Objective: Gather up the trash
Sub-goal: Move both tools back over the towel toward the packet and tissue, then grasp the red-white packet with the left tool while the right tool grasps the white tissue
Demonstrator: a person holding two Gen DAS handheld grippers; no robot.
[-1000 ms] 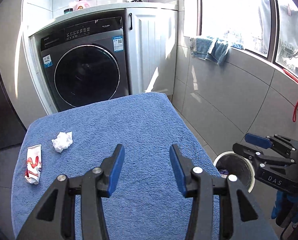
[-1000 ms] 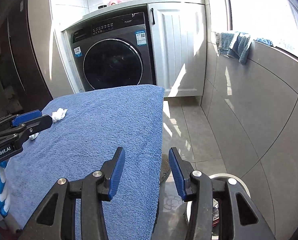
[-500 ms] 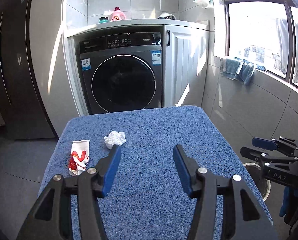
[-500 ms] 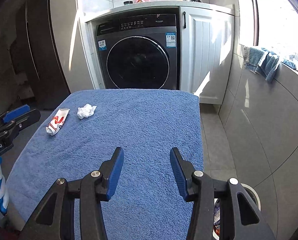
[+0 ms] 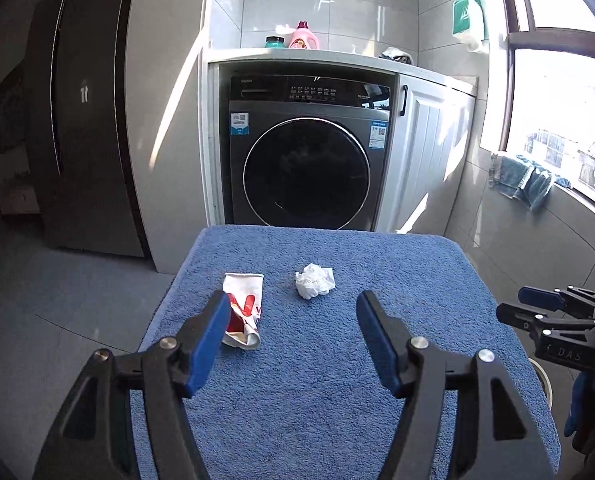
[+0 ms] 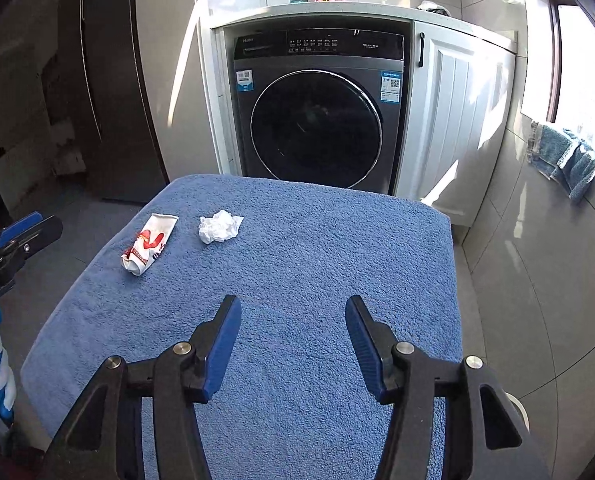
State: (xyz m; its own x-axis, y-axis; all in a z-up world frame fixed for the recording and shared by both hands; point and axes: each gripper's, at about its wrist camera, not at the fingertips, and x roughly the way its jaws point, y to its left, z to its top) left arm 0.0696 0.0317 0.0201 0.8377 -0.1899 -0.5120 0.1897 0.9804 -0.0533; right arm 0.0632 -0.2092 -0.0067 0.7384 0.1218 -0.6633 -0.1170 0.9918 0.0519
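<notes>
left tool (image 5: 293,320): empty, jaws opening, aimed at the trash | right tool (image 6: 293,332): empty, jaws opening | red-white wrapper (image 5: 244,309) at 11 o'clock on blue-towelled surface (image 5: 377,400), crumpled tissue (image 5: 314,286) at 12, near it | likely spreading for pickup

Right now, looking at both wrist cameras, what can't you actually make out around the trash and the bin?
- Bin: only a sliver of white rim shows in the left wrist view, behind the towel-covered table and right gripper; contents hidden.
- Red-and-white wrapper: print too small to read; in the left wrist view a blue fingertip covers part of it.
- Crumpled tissue: underside hidden.
- Left gripper: cut off by the right wrist view's left edge.
</notes>
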